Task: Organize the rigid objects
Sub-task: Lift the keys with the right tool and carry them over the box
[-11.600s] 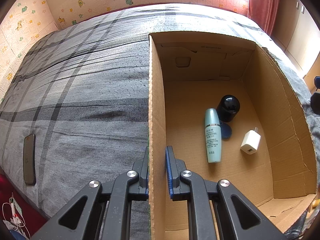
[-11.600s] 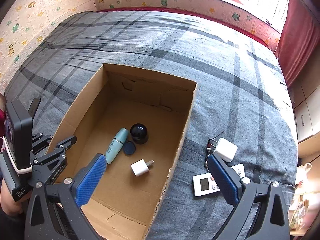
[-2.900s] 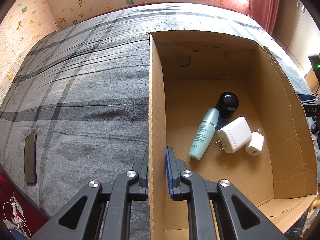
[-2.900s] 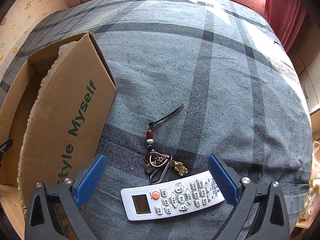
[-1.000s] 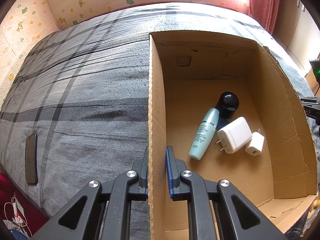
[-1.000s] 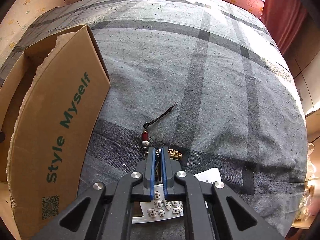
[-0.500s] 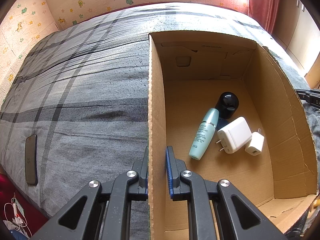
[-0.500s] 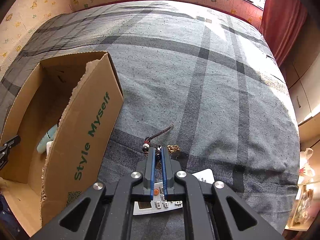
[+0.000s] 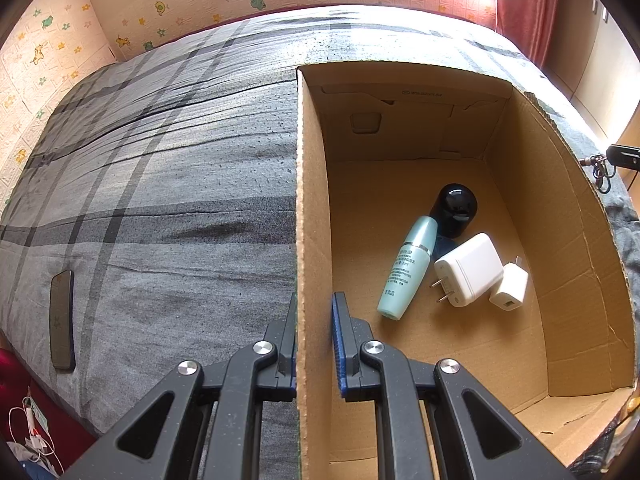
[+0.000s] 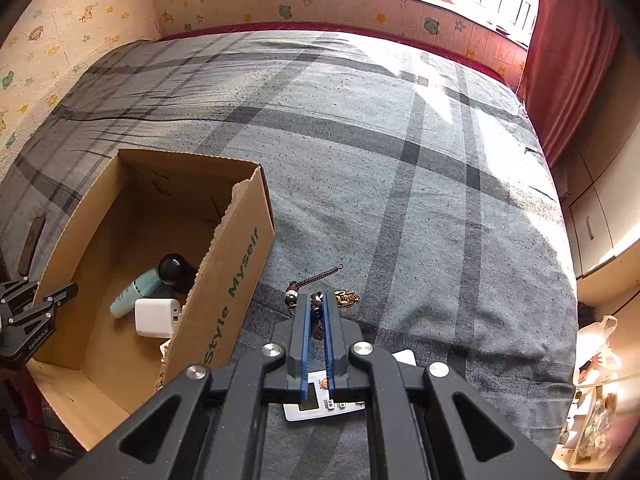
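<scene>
Two tongs engaged: left tongs clamped on the cardboard box wall, right tongs pinched shut on the keychain. Best carried high over the box's right wall, then released inside. Keychain dangling between pads, above the bed, beside the remote.

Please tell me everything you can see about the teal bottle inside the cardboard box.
The teal bottle is a slim, glossy cylinder that looks like plastic, with small dark print on its side. It lies flat on the box floor. Its narrower end meets the black round jar; the large white charger lies close beside it.
</scene>
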`<state>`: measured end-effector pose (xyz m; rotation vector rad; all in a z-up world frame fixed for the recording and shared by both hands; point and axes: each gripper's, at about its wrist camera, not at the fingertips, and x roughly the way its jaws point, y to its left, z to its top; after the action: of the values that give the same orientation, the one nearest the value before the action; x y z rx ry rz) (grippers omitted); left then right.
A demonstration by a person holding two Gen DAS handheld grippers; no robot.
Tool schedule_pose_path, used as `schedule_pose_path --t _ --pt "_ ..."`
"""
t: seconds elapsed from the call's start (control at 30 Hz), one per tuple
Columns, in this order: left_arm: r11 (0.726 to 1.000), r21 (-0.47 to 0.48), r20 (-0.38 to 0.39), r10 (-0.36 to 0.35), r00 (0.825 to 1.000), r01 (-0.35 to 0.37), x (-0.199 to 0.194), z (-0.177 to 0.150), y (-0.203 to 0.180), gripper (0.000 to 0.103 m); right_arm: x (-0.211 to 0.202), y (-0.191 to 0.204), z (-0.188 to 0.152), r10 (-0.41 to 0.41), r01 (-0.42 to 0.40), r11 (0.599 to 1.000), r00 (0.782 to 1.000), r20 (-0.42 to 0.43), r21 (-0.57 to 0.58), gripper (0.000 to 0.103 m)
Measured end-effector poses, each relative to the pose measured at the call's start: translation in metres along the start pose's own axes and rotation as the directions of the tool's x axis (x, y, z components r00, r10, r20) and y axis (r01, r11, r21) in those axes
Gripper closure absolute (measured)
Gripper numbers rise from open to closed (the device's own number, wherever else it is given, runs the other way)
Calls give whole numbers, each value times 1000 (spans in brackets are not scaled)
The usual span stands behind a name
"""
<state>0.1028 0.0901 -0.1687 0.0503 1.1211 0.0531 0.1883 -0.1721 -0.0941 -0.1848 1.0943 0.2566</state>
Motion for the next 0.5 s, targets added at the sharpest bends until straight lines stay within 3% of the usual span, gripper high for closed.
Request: schedule_pose_path --t 0.5 --pt "1000 3 -1 -6 1000 6 0 1 0 89 -49 42 27 40 -33 996 995 92 -82 99"
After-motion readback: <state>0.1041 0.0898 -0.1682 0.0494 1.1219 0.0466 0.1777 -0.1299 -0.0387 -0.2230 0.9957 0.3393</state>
